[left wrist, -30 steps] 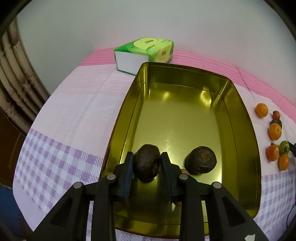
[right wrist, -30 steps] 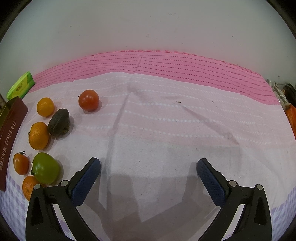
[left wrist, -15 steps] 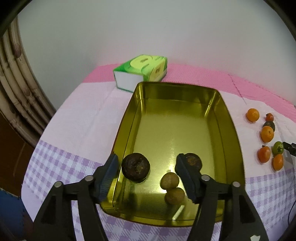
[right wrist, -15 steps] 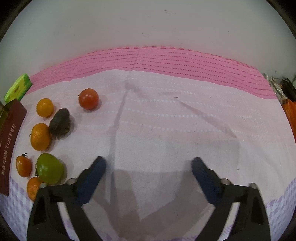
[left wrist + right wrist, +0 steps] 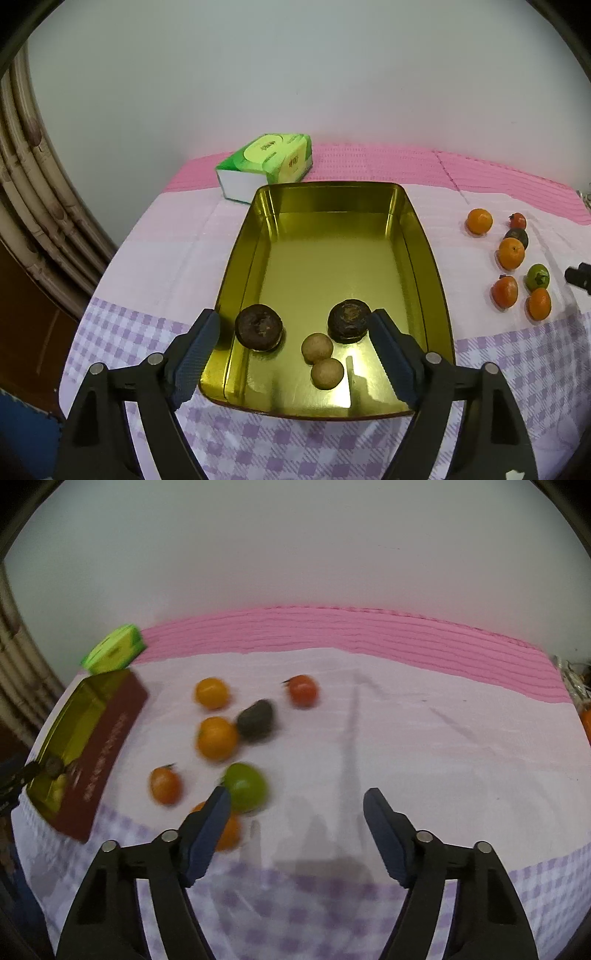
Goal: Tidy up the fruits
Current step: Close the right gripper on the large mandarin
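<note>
— What's under your claw?

— My left claw (image 5: 293, 334) hangs over the near end of the gold tin (image 5: 424, 236), jaws opening, pinching nothing. One dark fruit (image 5: 259, 327) sits just inside my left finger, another dark one (image 5: 349, 320) by my right finger, two tan balls (image 5: 322, 358) touching between them.

— Beyond?

— A green tissue pack (image 5: 267, 162) past the tin; loose fruits (image 5: 511, 258) off to my right on the cloth (image 5: 166, 240).

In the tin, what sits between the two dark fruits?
Only bare gold floor directly between the left dark fruit and the right dark fruit; two tan round fruits lie just nearer the camera, per the left wrist view.
</note>
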A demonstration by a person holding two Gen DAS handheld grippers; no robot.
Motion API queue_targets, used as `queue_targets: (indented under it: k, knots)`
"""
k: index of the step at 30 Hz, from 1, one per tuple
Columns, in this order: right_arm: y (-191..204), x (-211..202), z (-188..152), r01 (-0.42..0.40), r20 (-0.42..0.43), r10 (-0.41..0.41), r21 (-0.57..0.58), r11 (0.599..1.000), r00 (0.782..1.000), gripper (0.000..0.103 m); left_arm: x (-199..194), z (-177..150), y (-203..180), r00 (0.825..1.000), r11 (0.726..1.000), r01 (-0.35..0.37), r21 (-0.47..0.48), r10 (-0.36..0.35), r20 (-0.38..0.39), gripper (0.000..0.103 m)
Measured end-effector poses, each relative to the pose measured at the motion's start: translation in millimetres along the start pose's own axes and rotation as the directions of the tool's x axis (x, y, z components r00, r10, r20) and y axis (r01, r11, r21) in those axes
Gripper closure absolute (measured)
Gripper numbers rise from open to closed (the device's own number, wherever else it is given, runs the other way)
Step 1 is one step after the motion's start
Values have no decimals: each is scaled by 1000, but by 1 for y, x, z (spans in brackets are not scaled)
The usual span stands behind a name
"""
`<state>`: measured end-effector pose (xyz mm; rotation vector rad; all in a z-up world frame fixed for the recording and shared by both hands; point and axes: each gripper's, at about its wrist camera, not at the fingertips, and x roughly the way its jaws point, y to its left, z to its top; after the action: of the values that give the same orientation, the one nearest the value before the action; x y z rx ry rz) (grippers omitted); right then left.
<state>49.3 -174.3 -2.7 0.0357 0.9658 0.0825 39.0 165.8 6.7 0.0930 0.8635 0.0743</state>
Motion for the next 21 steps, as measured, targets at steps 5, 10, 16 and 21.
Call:
queue_targets:
  k: [5, 10, 16, 21]
  knots:
    - [34, 2, -15, -33, -28, 31, -61, 998, 999, 36, -7, -1, 10, 1000, 999, 0, -40, 0, 6, 21]
    - [47, 10, -19, -46, -51, 42, -84, 995, 998, 44, -12, -4, 22, 1000, 996, -18, -82, 19, 11, 21]
    - [55, 22, -23, -58, -85, 50, -88, 994, 995, 53, -14, -9, 35, 999, 991, -36, -127, 35, -4, 21]
    - [59, 30, -22, -63, -96, 55, -87, 994, 994, 59, -17, -13, 40, 999, 989, -43, -144, 41, -15, 21]
